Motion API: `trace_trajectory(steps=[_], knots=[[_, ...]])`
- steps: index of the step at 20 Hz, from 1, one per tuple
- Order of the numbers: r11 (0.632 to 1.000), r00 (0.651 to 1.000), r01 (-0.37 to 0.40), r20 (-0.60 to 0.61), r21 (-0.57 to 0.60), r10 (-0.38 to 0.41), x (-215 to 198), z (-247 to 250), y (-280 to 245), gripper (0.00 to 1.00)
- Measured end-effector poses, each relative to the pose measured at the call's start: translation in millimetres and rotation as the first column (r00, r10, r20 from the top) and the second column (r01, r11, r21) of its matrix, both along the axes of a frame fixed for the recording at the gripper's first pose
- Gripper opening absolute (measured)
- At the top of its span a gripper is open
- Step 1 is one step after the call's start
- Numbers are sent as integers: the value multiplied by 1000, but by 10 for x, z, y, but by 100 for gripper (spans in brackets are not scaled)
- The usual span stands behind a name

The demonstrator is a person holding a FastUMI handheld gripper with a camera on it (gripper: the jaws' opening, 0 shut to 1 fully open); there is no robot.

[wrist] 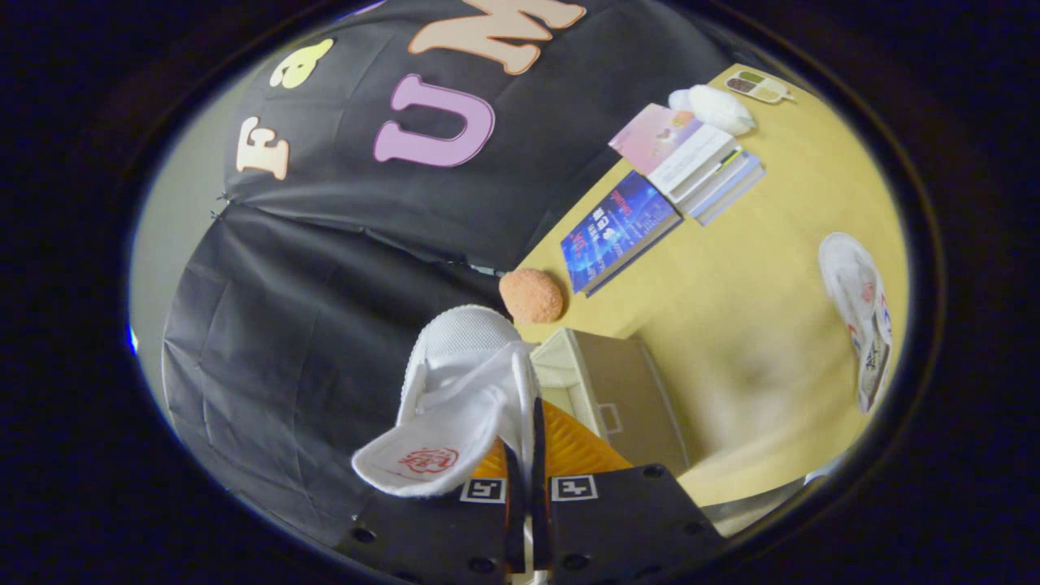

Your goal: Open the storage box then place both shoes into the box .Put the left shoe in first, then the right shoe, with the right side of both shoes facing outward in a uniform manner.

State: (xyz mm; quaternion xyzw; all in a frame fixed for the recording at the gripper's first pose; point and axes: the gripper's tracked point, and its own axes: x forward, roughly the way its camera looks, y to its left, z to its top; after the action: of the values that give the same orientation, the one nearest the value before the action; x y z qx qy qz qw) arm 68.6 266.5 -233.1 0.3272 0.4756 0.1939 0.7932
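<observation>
White shoe (455,382) lifted above open storage box (605,386)

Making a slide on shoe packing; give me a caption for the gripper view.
Gripper shut on a white shoe, lifted near the open storage box; second shoe on the table.

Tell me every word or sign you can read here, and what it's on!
Nothing reads clearly.
Blue book: cover print too blurred.
Pink book: too blurred.
White shoe, pinched between the fingers of the gripper: red emblem on the tongue, unreadable.
Gripper body: two black-and-white square markers, no words.
Second shoe: marks too small.
</observation>
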Motion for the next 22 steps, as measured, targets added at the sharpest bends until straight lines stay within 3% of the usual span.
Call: trace_trajectory(steps=[5, 8, 13, 22], knots=[[996, 999, -39, -21, -85, 38, 54, -323, 663, 6], [978, 998, -60, -33, -202, 54, 35, -763, 900, 6], [931, 996, -92, -52, -354, 78, -115, -1336, 1034, 6], [896, 996, -69, -77, -438, 39, -91, -1745, 1079, 6]])
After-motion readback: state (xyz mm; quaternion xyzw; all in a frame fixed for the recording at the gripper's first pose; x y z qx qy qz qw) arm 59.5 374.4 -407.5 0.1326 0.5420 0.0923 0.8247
